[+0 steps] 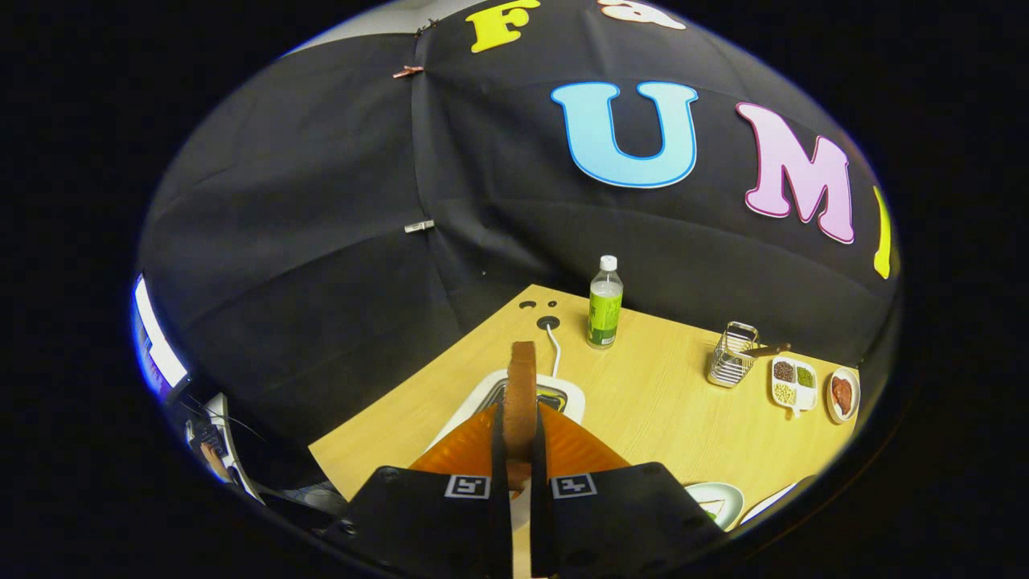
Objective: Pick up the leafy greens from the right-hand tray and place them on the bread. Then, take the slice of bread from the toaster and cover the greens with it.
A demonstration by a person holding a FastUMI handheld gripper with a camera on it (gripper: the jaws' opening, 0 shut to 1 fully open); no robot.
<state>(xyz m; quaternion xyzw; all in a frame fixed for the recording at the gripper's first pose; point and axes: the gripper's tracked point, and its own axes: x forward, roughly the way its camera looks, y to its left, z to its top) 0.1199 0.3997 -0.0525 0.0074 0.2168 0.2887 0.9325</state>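
Observation:
My gripper (520, 438) is shut on a slice of bread (521, 386), which stands edge-on and upright between the two orange fingers (462, 450). The slice sticks up above the white toaster (563, 394), which lies just beyond the fingers on the wooden table (659, 402); its slot shows dark behind the bread. A white plate (719, 503) sits to the right of the gripper, close by, with something pale green on it that I cannot make out. Another white rim (772, 500) shows just right of that plate.
A green-labelled bottle (604, 303) stands at the table's far side. Further right are a wire basket (731, 355), a divided white tray of small foods (793, 382) and a small dish with something brown (842, 394). A white cable (555, 350) runs from the toaster to a table hole.

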